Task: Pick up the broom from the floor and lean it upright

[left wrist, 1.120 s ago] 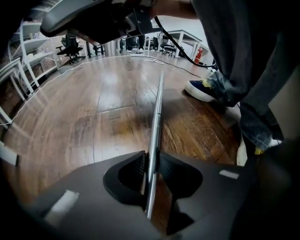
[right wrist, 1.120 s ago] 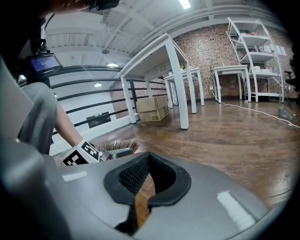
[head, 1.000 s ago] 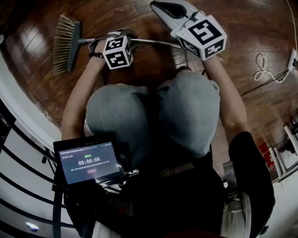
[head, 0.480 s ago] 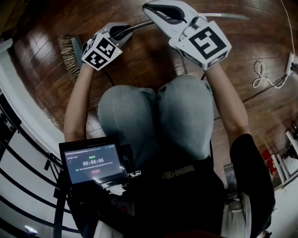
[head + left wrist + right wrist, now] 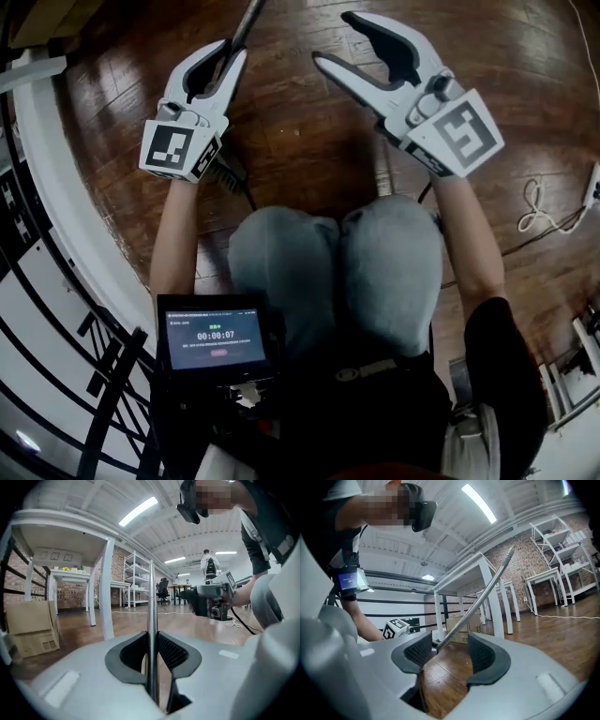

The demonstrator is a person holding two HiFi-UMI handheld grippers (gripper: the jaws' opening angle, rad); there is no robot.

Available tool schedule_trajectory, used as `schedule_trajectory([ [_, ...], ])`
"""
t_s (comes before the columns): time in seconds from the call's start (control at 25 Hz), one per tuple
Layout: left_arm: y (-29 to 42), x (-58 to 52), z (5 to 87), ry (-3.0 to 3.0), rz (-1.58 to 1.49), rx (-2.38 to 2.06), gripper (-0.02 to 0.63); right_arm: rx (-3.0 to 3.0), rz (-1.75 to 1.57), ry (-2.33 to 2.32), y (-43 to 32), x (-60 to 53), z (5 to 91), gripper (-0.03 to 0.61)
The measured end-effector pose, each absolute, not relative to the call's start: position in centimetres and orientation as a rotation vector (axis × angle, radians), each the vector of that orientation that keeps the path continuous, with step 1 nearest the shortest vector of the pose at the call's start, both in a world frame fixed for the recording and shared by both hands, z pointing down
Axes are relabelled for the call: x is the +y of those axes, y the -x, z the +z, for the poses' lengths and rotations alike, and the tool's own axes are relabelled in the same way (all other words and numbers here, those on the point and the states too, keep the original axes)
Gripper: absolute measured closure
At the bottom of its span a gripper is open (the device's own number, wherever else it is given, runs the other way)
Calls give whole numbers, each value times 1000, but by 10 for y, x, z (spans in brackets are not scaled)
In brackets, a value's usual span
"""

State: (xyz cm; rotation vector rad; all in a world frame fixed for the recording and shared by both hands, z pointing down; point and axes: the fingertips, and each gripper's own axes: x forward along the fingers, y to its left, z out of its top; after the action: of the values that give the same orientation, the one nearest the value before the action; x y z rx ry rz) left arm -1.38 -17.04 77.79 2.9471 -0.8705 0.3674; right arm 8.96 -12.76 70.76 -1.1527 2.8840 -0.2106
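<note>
The broom's metal handle (image 5: 151, 597) stands nearly upright, and my left gripper (image 5: 151, 639) is shut on it. In the head view that handle (image 5: 246, 26) rises from my left gripper (image 5: 230, 52) and leaves the top edge. The bristle head is hidden. My right gripper (image 5: 333, 39) hangs open to the right of the handle, apart from it. Its jaws have just been opening, and nothing sits between them. In the right gripper view the handle (image 5: 487, 588) slants past behind the left pad of my right gripper (image 5: 450, 654).
The floor is dark wood (image 5: 300, 141). A white ledge with black railing bars (image 5: 56, 281) runs along the left. A cable (image 5: 539, 211) lies on the floor at right. White table legs (image 5: 107, 588) and a cardboard box (image 5: 30, 625) stand ahead.
The broom has gone from lying on the floor to nearly upright, raised by my left gripper. Its bristle head has left the view. My right gripper has let go of the handle and opened.
</note>
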Motion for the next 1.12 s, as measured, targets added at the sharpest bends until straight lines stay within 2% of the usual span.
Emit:
schedule_trajectory([
  [0.28, 11, -167, 748, -3003, 255, -904, 514, 2707, -297, 1061, -52, -205, 664, 339],
  [0.32, 10, -167, 743, -3006, 234, -912, 514, 2694, -316, 1040, -44, -213, 655, 420],
  [0.36, 10, -168, 736, -2999, 211, -923, 514, 2685, -331, 1021, -38, -216, 645, 440],
  [0.6, 21, -160, 676, -2880, 271, -1019, 516, 2780, -334, 922, -6, -197, 569, 477],
  [0.76, 23, -143, 605, -2767, 346, -1042, 515, 2897, -335, 798, 23, -171, 487, 489],
  [0.96, 34, -125, 464, -2738, 260, -1011, 515, 2977, -399, 819, 50, -155, 348, 492],
  [1.12, 28, -131, 422, -2763, 288, -978, 512, 2951, -446, 866, 40, -170, 308, 494],
])
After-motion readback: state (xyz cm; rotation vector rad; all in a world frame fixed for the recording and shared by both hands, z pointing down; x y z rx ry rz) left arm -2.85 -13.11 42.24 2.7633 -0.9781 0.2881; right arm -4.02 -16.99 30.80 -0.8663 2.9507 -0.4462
